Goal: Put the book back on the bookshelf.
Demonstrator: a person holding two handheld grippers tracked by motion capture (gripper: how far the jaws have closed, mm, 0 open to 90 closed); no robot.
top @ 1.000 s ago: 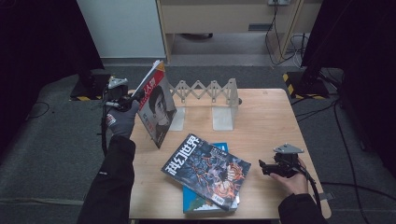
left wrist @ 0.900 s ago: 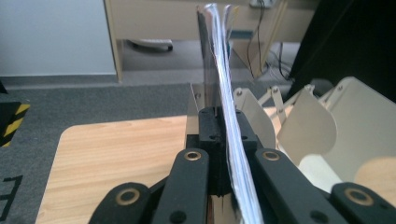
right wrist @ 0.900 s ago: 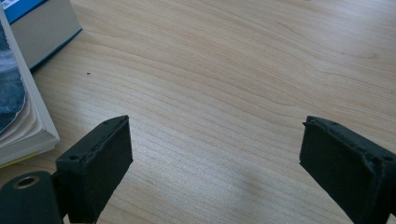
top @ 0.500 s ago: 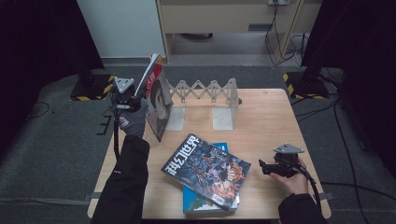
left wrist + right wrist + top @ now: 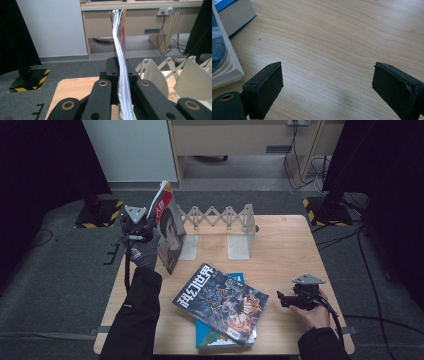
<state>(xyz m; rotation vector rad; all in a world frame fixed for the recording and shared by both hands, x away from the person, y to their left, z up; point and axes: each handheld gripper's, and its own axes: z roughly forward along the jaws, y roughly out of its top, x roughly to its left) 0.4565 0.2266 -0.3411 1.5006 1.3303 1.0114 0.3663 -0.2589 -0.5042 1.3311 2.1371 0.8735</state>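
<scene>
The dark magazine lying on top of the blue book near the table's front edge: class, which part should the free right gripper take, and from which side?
Probably the dark magazine by its right-hand edge, approached level from the right. That edge overhangs the blue book, leaving room for a jaw beneath, and it faces the right gripper, whose jaws stand open just beside it on the table.
</scene>
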